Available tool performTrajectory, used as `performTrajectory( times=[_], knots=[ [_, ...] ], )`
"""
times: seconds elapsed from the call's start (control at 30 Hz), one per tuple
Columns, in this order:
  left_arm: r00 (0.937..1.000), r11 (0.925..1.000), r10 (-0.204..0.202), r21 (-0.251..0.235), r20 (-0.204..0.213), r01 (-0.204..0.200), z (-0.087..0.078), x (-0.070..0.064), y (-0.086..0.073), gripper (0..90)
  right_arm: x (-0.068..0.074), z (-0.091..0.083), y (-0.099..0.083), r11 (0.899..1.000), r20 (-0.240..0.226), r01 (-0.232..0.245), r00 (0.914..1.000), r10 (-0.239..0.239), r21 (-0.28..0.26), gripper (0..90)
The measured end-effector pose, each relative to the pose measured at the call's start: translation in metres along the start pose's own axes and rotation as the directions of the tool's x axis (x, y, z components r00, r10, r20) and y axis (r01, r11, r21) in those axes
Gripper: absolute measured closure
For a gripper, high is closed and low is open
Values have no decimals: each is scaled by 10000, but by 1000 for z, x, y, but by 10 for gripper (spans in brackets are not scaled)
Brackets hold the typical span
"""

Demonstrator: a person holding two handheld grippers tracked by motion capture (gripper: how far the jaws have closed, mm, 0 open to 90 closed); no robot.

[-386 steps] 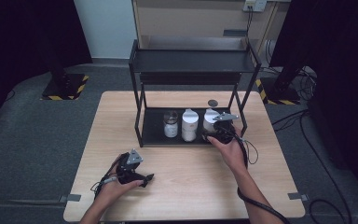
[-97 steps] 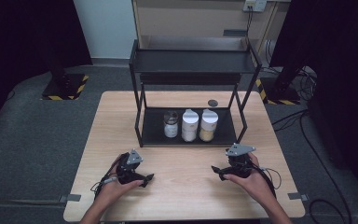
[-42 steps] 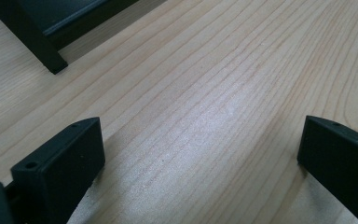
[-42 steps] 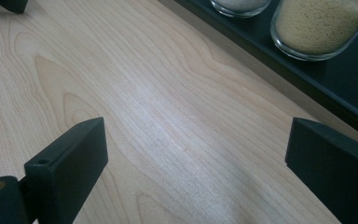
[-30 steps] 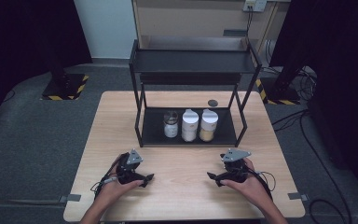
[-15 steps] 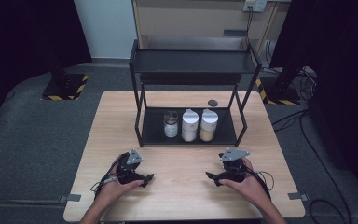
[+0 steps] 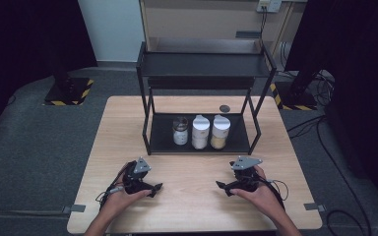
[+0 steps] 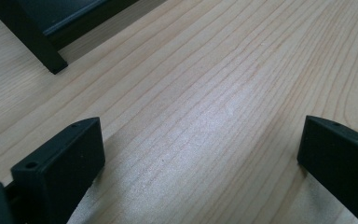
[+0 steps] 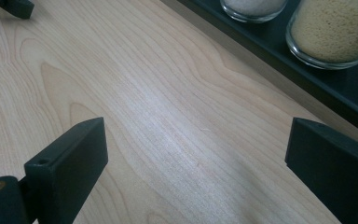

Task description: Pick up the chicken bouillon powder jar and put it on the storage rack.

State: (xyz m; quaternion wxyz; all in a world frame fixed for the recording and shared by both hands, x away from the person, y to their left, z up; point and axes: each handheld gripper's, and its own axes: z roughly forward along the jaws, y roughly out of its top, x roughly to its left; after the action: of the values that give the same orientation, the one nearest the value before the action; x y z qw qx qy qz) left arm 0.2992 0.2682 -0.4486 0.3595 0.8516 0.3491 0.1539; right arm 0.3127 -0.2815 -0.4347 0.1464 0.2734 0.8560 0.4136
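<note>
Three jars stand in a row on the lower shelf of a black rack (image 7: 150,142): a small dark-lidded jar (image 7: 180,131), a white-lidded jar (image 7: 200,131) and a jar of yellow grains (image 7: 219,132). The yellow grain jar (image 9: 333,30) and the white-filled jar (image 9: 251,7) show close up in the right gripper view. My left gripper (image 7: 153,188) rests on the table at the front left, open and empty. My right gripper (image 7: 224,187) rests at the front right, open and empty, pointing left. In the gripper views the left gripper (image 8: 200,158) and right gripper (image 9: 196,163) have wide-apart jaws over bare wood.
A small dark round object (image 7: 224,108) lies on the table behind the rack. The rack's foot (image 8: 49,60) stands ahead of the left gripper. The wooden table (image 7: 192,206) lies between my two hands. Cables trail off the right side.
The right gripper let go of the yellow grain jar on the shelf and drew back to the front right. Over the last second it slid slightly left. The left gripper stayed still.
</note>
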Motion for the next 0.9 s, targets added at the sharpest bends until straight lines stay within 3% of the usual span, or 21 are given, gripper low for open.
performTrajectory(
  times=[0.9],
  knots=[
    [10000, 10000, 5, 1, 8, -5, 0, 0, 0, 0, -2, 10, -3, 9991, -62, -63, 10000, 66, 415, 61]
  ],
)
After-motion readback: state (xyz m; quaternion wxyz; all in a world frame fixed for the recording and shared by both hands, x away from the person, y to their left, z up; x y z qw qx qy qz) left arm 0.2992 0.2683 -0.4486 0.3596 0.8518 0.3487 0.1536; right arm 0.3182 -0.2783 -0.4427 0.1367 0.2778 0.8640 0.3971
